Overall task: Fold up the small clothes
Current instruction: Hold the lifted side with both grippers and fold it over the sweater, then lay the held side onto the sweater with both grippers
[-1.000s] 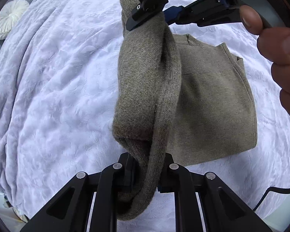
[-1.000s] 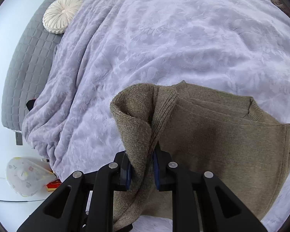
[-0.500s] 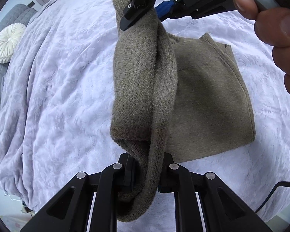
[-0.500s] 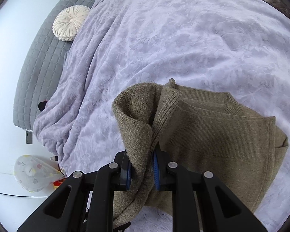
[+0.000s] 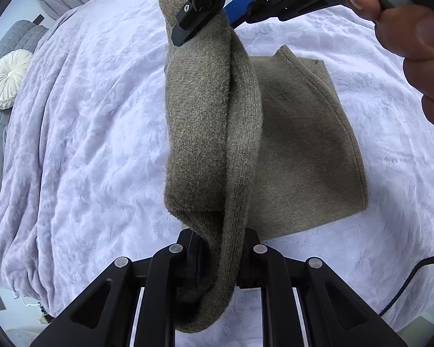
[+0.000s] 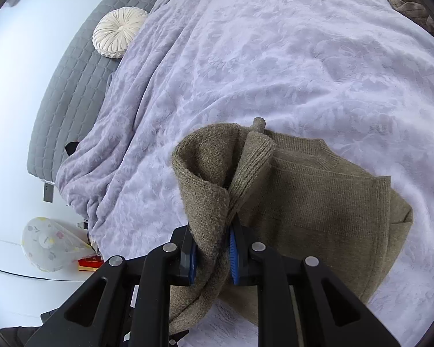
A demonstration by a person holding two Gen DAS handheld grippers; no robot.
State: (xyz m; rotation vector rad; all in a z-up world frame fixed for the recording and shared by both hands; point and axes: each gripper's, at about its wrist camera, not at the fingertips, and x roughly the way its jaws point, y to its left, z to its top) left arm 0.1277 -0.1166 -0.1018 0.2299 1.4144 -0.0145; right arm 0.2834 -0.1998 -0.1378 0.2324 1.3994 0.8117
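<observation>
I am holding the sweater (image 5: 211, 133) with both grippers, and part of it is hanging in the air between them as a thick folded band. The left gripper (image 5: 217, 257) is clamping the near end of that band; its jaws are pressing on the knit from both sides, and a loose flap is drooping below them. The right gripper (image 6: 212, 256) is pinching the far end, with its blue pads (image 6: 233, 256) squeezing the ribbed edge. In the left wrist view I am seeing the right gripper at the top of the frame, biting into the top of the band, with a hand (image 5: 413, 37) wrapped around its handle at the upper right.

The rest of the sweater is lying flat on the bed (image 5: 81, 144), to the right of the lifted band, with its collar pointing away from the left camera. The bed is wearing a pale lilac blanket (image 6: 275, 57) with a raised leafy pattern. A round white pleated cushion (image 6: 118, 33) is sitting against the grey quilted headboard (image 6: 72, 86) at the far left. Below the bed's edge, in the right wrist view, a white flowered lamp shade (image 6: 47, 243) and a small red box (image 6: 89, 263) are resting on a white surface.
</observation>
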